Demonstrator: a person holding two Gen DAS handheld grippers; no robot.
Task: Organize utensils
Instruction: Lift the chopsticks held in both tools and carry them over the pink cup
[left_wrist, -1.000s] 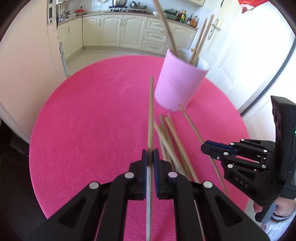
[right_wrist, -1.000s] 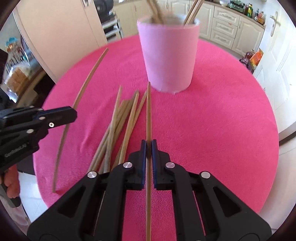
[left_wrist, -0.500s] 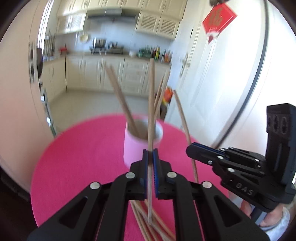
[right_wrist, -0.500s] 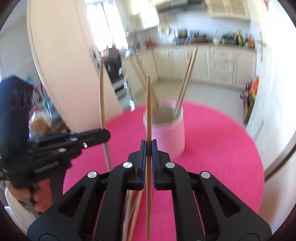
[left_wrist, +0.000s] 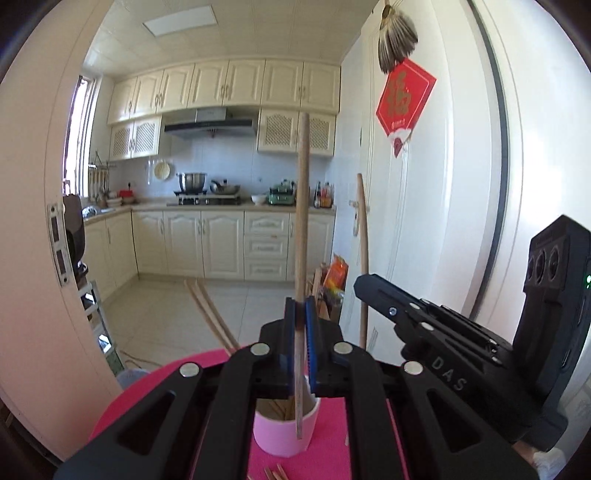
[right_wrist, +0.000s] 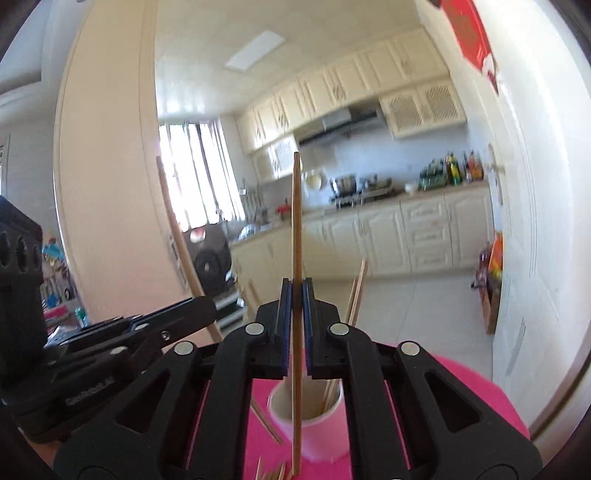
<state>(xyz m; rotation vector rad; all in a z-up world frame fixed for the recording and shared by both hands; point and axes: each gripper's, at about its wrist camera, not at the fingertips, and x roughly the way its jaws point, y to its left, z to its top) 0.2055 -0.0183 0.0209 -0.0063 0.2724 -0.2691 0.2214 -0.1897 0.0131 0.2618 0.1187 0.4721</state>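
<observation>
Left gripper (left_wrist: 300, 310) clamps one chopstick (left_wrist: 302, 221) upright; right gripper (right_wrist: 294, 295), lettered "DAS", clamps another chopstick (right_wrist: 296, 229) above the pink cup (left_wrist: 284, 432).

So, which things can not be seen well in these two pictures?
- Left wrist view: the pink cup is partly hidden by the left gripper; its contents cannot be counted.
- Right wrist view: the right chopstick runs low across the cup; inside or in front, unclear.
- Loose chopsticks on the table are cut off by the bottom edge.
- Counter bottles are too small and blurred to read.
</observation>
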